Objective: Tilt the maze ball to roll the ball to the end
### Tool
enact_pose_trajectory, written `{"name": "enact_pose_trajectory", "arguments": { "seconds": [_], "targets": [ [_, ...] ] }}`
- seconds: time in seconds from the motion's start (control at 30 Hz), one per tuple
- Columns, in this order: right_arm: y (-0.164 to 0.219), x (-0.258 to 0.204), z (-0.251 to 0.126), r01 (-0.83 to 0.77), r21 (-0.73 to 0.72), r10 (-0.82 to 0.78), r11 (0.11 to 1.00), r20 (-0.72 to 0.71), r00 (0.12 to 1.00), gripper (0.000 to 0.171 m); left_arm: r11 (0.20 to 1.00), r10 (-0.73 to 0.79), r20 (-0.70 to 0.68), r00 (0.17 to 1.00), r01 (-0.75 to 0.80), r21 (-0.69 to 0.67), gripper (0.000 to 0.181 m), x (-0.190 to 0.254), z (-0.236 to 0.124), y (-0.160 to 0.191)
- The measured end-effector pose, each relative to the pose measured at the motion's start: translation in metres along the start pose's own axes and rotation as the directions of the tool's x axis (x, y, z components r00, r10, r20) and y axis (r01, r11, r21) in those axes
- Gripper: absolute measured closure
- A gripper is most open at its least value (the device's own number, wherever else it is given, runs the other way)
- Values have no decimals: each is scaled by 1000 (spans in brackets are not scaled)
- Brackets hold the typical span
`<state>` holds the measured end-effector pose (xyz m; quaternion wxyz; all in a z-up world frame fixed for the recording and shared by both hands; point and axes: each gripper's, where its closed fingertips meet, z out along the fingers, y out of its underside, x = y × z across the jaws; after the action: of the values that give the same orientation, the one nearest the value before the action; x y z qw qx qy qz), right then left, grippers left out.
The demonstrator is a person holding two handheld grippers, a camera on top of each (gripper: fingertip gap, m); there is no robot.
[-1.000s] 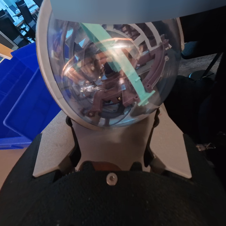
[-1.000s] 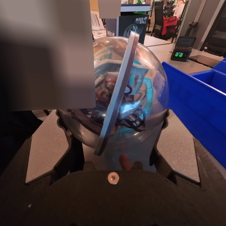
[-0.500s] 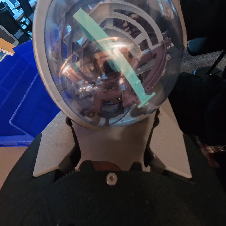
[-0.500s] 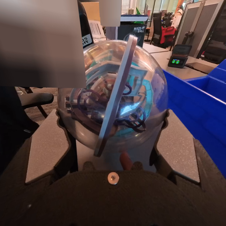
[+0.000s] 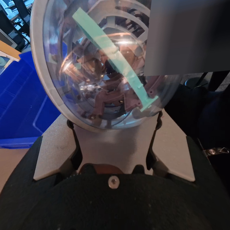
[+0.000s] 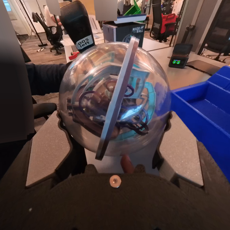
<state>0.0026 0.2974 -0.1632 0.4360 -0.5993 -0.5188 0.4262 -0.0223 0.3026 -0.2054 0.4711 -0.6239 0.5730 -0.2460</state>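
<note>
Now the clear maze ball (image 6: 114, 98) sits up off the table, squeezed between both tongs. The left gripper (image 5: 114, 119) grasps it from one side, and the right gripper (image 6: 113, 122) grasps it from the other. Its grey ring (image 6: 117, 99) leans over. A blue bin (image 6: 204, 109) stands just beside it.

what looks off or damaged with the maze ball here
Nothing stands out. The maze ball looks intact, its grey seam ring tilted as the task expects, cradled between the right gripper and left gripper.
</note>
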Motion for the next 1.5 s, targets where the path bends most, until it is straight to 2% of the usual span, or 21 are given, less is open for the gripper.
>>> {"name": "enact_pose_trajectory", "arguments": {
  "seconds": [0.43,1.0,1.5],
  "targets": [
    [-64,-9,-19,-53,79,54,996,-22,998,15,1000,-26,-51,998,27,7,48,-7,-27,-58],
    [-146,-26,-57,127,222,-116,967,-63,991,14,980,177,29,984,-173,-100,48,-22,-62,-145],
    [-173,-37,-76,226,357,-222,906,-54,974,15,932,310,92,946,-283,-227,47,-23,-77,-180]
  ]
}}
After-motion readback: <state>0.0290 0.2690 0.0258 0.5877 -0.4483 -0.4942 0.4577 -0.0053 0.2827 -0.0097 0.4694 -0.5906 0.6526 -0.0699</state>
